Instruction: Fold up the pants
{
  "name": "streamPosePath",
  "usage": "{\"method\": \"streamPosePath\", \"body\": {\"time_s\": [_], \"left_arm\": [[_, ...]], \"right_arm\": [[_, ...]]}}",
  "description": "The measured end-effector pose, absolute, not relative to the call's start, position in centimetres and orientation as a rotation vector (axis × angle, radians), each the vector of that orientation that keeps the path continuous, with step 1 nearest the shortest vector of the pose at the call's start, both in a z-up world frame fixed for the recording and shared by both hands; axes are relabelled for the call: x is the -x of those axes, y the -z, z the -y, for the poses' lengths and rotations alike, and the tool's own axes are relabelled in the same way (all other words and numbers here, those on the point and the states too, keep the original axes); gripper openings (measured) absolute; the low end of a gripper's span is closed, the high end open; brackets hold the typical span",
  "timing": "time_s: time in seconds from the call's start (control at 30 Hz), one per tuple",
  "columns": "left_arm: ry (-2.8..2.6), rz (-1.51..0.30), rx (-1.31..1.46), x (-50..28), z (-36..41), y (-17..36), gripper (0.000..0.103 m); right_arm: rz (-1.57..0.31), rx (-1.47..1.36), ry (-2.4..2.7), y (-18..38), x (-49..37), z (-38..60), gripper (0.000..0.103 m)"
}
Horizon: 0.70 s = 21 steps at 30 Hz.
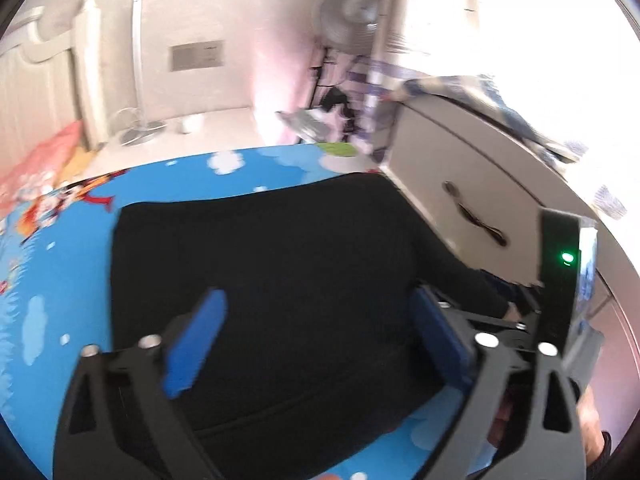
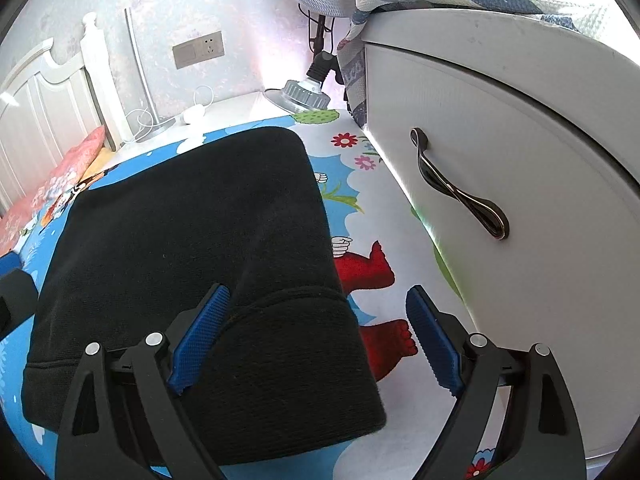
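The pants are lying folded into a thick black block on the cartoon-print mat, with a white cabinet standing just to their right. Their long axis is running away from both hands, from the near hem toward the far wall.

The right gripper is hovering over the near right corner of the block, jaws spread wide and holding nothing. One blue pad is sitting over the cloth and the other is hanging over bare mat, so the right edge of the pants is passing between them.

The left gripper is also standing open and empty, angled down at the middle of the block, with black cloth filling the whole gap between its jaws. That view is smeared, so I am only guessing that its pads are clear of the fabric rather than resting on it.

For another fold along the long axis, the near hem is the edge to take. The right hand is seeming nearer to it, already straddling the corner, while the left is needing to shift toward the near left corner.
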<state>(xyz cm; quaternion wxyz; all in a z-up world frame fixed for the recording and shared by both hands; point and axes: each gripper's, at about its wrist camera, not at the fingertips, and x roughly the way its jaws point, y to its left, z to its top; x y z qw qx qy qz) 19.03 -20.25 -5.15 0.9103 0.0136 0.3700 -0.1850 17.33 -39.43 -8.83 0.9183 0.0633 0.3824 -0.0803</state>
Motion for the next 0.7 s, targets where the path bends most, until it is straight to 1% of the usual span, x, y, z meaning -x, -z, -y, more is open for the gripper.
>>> {"method": "streamPosePath", "body": {"time_s": [0.1,0.23,0.33,0.47,0.57,0.63,0.7], "left_arm": [[0.252,-0.735,-0.094,-18.8,19.4,5.3,0.101],[0.238,-0.674,-0.199,-17.8,18.8,5.5,0.101],[0.294,-0.712,-0.172,-17.5,17.9,6.0,0.101],[0.349,-0.748,-0.035,-17.0,15.6,7.0,0.101],[0.337,-0.790,-0.049,-17.4,15.5,8.1,0.101],[0.319,-0.817,-0.051,-17.6,15.3,8.8,0.101],[0.285,-0.812,-0.062,-17.5,15.0,9.2,0.101]], "right_arm": [[-0.786,-0.127,0.168,8.8,-17.3,39.4,0.086],[-0.783,-0.120,0.181,8.8,-17.2,39.3,0.087],[-0.776,-0.116,0.192,8.6,-17.0,39.2,0.088],[-0.765,-0.077,0.213,7.9,-16.9,38.7,0.088],[-0.767,-0.042,0.244,6.6,-16.8,37.8,0.089],[-0.735,-0.027,0.224,5.1,-16.4,36.6,0.089],[-0.707,-0.001,0.185,4.0,-16.0,35.5,0.098]]}}
